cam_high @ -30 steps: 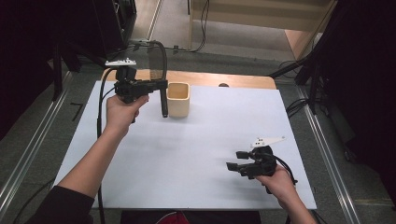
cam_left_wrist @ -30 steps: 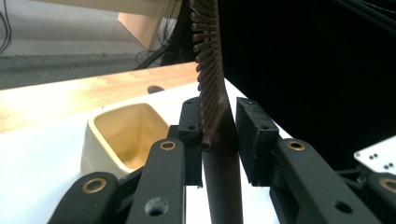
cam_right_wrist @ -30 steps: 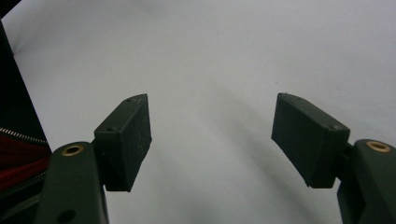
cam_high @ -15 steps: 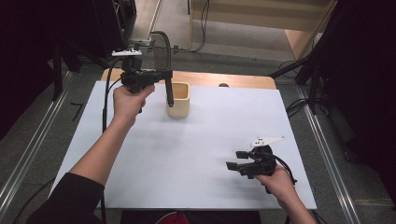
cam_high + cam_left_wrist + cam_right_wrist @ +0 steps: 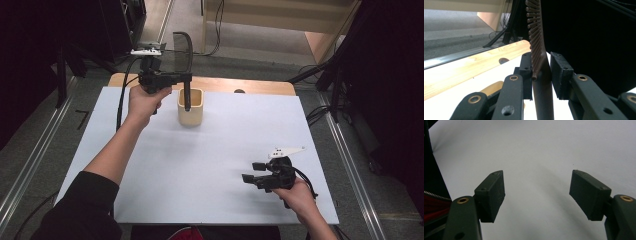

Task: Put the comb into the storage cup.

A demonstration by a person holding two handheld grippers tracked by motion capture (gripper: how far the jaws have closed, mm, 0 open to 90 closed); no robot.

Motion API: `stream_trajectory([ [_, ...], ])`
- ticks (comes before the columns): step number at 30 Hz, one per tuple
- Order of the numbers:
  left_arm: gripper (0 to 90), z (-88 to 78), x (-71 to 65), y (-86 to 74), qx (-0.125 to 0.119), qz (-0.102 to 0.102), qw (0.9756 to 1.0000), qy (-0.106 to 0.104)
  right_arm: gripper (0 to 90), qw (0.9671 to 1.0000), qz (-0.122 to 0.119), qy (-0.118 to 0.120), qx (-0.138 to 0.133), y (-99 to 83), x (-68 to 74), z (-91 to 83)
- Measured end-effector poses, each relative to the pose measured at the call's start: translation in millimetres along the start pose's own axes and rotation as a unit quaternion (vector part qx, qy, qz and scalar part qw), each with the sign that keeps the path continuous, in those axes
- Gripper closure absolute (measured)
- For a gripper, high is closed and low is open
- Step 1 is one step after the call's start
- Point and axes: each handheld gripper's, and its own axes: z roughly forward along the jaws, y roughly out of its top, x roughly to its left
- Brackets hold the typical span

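The left gripper (image 5: 186, 82) is clamped on a dark brown plastic hairbrush (image 5: 187, 92), its jaws pressing the brush at the neck where the bristled head meets the round handle (image 5: 543, 100). In the high view the brush stands nearly upright, the handle end pointing down and the curved bristled head (image 5: 184, 42) rising above the gripper. Directly under it sits a cream, square-mouthed cup (image 5: 190, 114) near the far edge of the white worktop (image 5: 215, 150), and the handle tip is at or just inside the cup's mouth, so the coming move looks like a straight lowering along the brush's long axis. The left hand (image 5: 142, 102) is by far the nearer one. The right gripper (image 5: 254, 172) rests well apart at the near right, its jaws spread wide and empty over the bare worktop.
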Motion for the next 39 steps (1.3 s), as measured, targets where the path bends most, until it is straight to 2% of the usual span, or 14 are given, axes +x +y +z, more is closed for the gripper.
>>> stream_trajectory([
  [6,73.7,8.6,5.2,3.8,-0.004,0.003,0.9999,0.011,26.6,1.0000,0.005,-0.002,-0.004,-1.7,-1.2,-2.5],
  [8,73.7,12.6,8.3,6.4,-0.015,0.001,0.9996,0.022,26.6,0.9999,0.003,-0.010,-0.003,-2.5,-0.9,-3.6],
  [11,73.7,17.6,12.1,8.4,-0.021,-0.002,0.9995,0.025,26.6,0.9999,0.006,-0.013,-0.007,-2.4,-0.3,-4.4],
  [13,73.6,19.5,13.2,8.9,-0.023,-0.002,0.9994,0.026,26.6,0.9999,0.007,-0.013,-0.006,-2.8,0.3,-4.5],
  [17,73.6,26.9,19.7,11.0,-0.035,-0.008,0.9985,0.041,26.6,0.9999,0.005,-0.009,-0.009,-3.3,-0.5,-5.4],
  [23,73.6,33.1,24.4,11.2,-0.035,-0.006,0.9978,0.057,26.6,0.9999,0.006,-0.010,-0.013,-2.7,-0.7,-6.6],
  [26,73.6,35.6,29.2,8.7,-0.032,-0.009,0.9968,0.072,26.6,0.9999,0.006,-0.009,-0.013,-2.6,-0.7,-6.4],
  [33,73.6,37.9,35.4,4.4,-0.030,-0.001,0.9964,0.079,26.6,0.9997,0.003,-0.006,-0.025,-1.8,0.2,-8.2],
  [39,73.6,40.9,38.1,0.2,-0.024,0.000,0.9963,0.083,26.6,0.9997,0.003,-0.003,-0.022,-1.8,0.1,-7.2],
])
